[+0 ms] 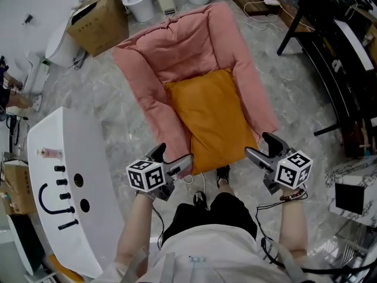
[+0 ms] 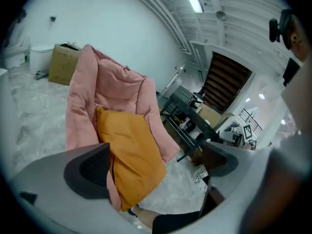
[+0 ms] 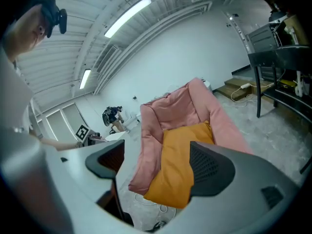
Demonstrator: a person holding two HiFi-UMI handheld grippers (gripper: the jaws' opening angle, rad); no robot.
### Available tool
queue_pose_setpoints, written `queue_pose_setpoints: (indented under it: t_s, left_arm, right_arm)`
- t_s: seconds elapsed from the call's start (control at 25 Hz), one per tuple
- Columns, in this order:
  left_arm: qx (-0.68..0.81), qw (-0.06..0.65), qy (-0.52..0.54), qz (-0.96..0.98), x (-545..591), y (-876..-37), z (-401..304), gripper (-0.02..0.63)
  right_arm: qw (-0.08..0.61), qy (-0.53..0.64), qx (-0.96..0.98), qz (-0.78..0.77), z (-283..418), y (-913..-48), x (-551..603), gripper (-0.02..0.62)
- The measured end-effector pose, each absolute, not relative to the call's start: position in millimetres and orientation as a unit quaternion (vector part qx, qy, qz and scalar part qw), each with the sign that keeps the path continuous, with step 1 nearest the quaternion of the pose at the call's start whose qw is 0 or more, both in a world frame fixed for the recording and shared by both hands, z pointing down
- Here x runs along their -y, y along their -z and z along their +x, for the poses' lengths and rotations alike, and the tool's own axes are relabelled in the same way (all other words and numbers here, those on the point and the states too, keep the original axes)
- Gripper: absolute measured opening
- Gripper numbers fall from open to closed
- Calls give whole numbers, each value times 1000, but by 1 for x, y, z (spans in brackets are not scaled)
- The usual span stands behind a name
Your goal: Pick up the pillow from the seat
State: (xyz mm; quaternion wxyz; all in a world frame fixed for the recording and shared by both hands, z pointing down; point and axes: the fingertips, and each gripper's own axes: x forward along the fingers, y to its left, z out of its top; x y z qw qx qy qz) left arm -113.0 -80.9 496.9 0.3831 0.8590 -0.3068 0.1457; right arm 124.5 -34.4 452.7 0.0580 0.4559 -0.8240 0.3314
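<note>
1. Pillow, orange, lies flat on the pink seat, with its near edge at the seat's front.
2. Left gripper and right gripper hover by the pillow's near corners. Both have their jaws wide apart and hold nothing.
3. Risk: the left jaws are close to the seat's arm and could pinch pink fabric along with the pillow.
4. Risk: a shallow bite on the soft cover may slip, letting one side sag.

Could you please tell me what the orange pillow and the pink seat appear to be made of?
Orange pillow: probably woven fabric over soft filling, matte; it creases and sags. Pink seat: likely padded fabric, matte, with puffy, wrinkled sides.
</note>
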Motion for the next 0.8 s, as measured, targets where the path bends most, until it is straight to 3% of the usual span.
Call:
queue_pose_setpoints:
  t_s: [0.2,0.44,0.8]
  left_arm:
    - [339,468,-111,809,153,-544,-106,582]
    - [346,494,-159,781,209,-624,-88,583]
    - [340,537,-185,749,241,-725,-69,581]
  right_arm:
    - [83,-382,815,427,159,-507,109,399]
    - [127,-440,789,409,190,-601,186,399]
    - [190,-512,760,353,178,-729,237,399]
